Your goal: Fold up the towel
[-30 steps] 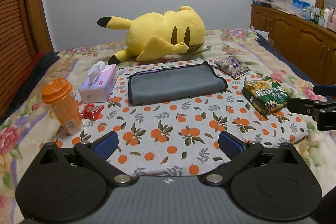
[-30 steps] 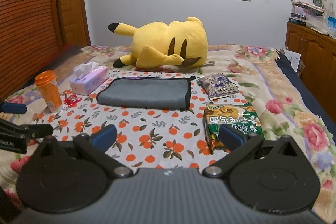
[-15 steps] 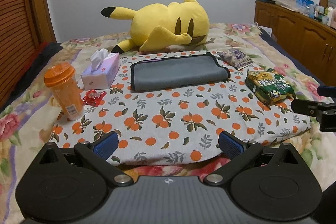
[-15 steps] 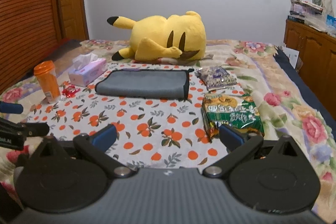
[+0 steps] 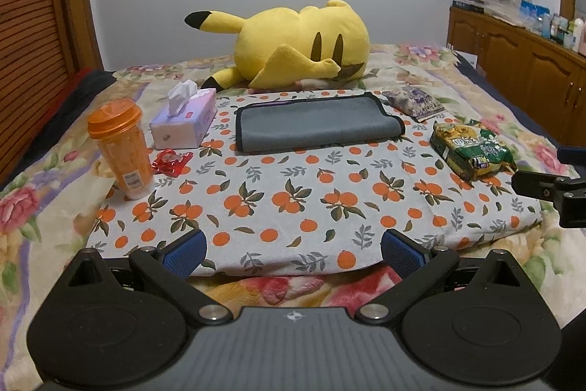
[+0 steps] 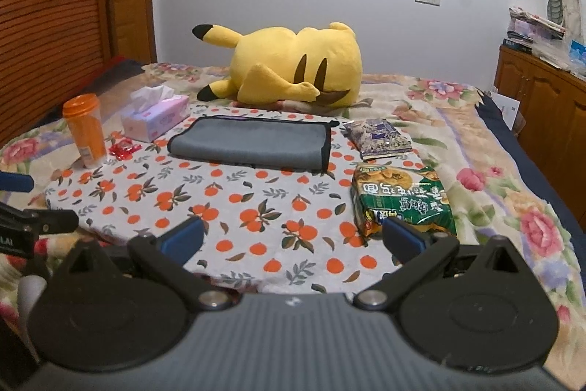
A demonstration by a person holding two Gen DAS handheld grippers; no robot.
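A grey towel point(image 5: 315, 125) with a dark hem lies folded in a flat rectangle at the far side of an orange-print cloth point(image 5: 293, 197) on the bed; it also shows in the right wrist view point(image 6: 252, 144). My left gripper point(image 5: 293, 253) is open and empty, low over the cloth's near edge, well short of the towel. My right gripper point(image 6: 293, 241) is open and empty over the cloth's near right part, beside a green snack bag point(image 6: 403, 200). Each gripper shows at the edge of the other's view.
A yellow plush toy point(image 5: 300, 50) lies behind the towel. A tissue box point(image 5: 183, 125), an orange bottle point(image 5: 121, 149) and a red wrapper point(image 5: 170, 160) stand left of it. A purple packet point(image 5: 414, 101) and the green snack bag point(image 5: 472, 149) lie right. Wooden cabinets point(image 5: 531, 69) line the right wall.
Both grippers have pulled back toward the near edge of the cloth, away from the towel. The towel and the other objects have not moved.
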